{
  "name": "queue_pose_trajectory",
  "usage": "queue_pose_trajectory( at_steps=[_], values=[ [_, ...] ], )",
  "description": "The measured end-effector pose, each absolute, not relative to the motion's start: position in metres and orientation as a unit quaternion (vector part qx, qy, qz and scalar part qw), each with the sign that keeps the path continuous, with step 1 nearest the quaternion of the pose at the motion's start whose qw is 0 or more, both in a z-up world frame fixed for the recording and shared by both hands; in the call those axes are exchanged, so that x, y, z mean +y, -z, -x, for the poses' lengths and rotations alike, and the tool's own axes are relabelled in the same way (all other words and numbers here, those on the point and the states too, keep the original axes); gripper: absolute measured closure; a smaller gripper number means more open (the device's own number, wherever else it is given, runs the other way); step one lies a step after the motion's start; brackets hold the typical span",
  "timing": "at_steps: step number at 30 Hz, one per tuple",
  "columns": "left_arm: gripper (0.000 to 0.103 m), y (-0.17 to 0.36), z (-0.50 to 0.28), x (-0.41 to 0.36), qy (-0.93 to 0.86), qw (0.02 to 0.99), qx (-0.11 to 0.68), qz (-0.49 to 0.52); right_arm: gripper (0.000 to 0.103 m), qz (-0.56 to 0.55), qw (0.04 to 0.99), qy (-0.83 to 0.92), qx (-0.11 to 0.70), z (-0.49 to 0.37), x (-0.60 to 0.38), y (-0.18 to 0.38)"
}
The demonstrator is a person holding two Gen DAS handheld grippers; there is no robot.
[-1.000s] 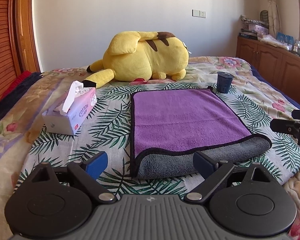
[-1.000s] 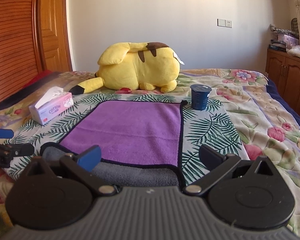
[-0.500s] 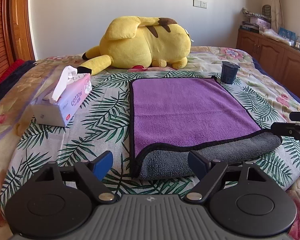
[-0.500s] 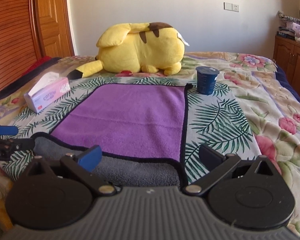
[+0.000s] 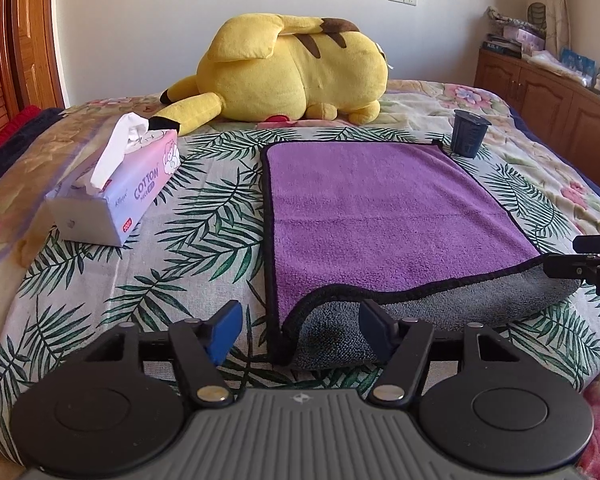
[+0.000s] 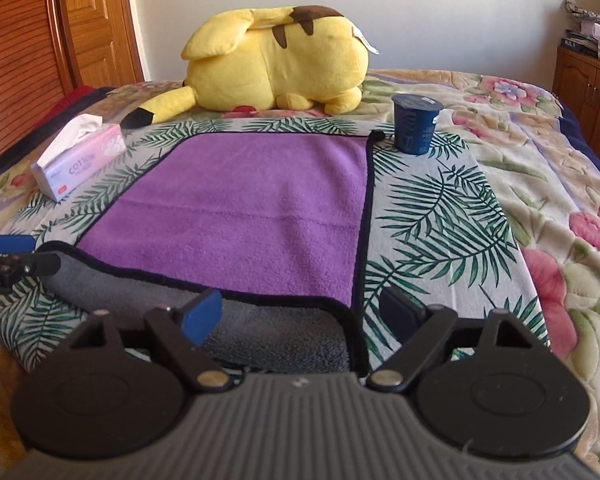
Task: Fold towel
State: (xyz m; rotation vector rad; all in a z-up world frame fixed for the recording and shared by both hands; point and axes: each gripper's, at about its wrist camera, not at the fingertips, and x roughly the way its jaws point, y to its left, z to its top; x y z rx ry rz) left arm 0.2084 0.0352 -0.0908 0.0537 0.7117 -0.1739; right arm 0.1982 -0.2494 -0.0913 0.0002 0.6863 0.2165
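L wrist view: your left gripper [image 5: 298, 330] has jaws wide, empty, framing the purple towel [image 5: 376, 208]'s near-left corner at 6 o'clock, ready to pinch.
R wrist view: right gripper [image 6: 302, 318], jaws wide, empty, straddles the near-right corner; towel flat on bed [image 6: 480, 208].

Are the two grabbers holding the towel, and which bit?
No. Left gripper and right gripper are both open at the towel's near corners, holding nothing.

The right gripper [image 6: 300, 312] hangs with fingers spread over the near right corner of the purple towel [image 6: 244, 208] (grey underside folded up along the front edge). A dark blue cup [image 6: 415, 124] stands beside its far right corner.
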Motion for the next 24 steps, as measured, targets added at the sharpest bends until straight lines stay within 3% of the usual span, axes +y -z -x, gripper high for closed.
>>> queue_pose_trajectory(
  at_steps=[12, 20, 24],
  values=[
    [0.084, 0.096, -0.21, 0.038, 0.104, 0.926, 0.364, 0.006, 0.032, -0.026, 0.924, -0.111, 0.364, -0.206, -0.261, 0.096],
    [0.091, 0.096, -0.209, 0.037, 0.108, 0.925, 0.364, 0.008, 0.037, -0.039, 0.917, -0.116, 0.38, -0.21, -0.267, 0.097],
    [0.094, 0.096, -0.209, 0.037, 0.112, 0.924, 0.364, 0.009, 0.044, -0.043, 0.914, -0.117, 0.387, -0.211, -0.268, 0.098]
  ],
)
